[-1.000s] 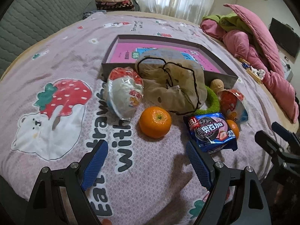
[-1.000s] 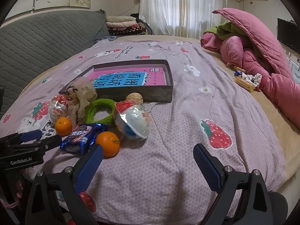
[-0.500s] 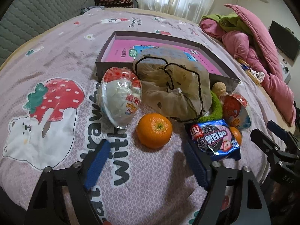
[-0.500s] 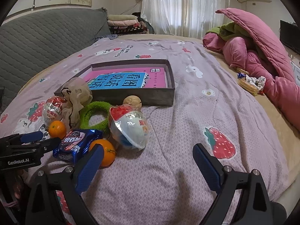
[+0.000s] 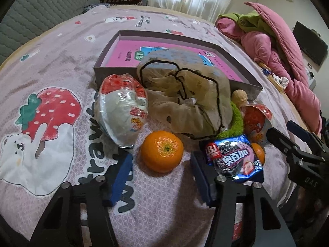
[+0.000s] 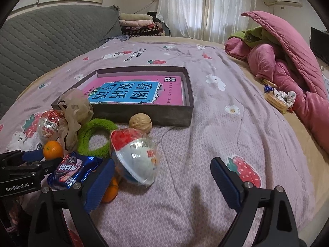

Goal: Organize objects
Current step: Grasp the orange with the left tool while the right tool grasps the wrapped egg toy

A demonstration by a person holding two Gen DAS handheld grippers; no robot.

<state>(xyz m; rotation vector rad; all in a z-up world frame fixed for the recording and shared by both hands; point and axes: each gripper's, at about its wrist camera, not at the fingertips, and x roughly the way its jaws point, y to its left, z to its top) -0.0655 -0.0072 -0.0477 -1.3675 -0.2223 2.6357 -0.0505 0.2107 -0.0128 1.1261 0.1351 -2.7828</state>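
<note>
We work on a bed with a lilac strawberry-print cover (image 5: 61, 65), curtains and a heap of pink bedding (image 6: 287, 65) behind. A shallow grey box (image 6: 144, 113) with a pink book in it lies mid-bed, and the clutter sits just in front of it: two plastic-wrapped bowls, a beige net bag (image 5: 185, 94), a green ring (image 6: 94, 135), a walnut (image 6: 140, 122), a blue biscuit packet (image 5: 234, 158) and two oranges.

Over the last second our left gripper (image 5: 162, 175) has closed in on the nearer orange (image 5: 161, 151). Its pads are wide apart and hold nothing; the fruit now lies just ahead of the gap, centred. That suggests the orange is our first pick, probably bound for the box.

Our right gripper (image 6: 162, 177) has come forward too, open wide and empty, with the second bowl (image 6: 136, 156) just ahead of its left pad and the other orange (image 6: 111, 191) half hidden behind that pad.
</note>
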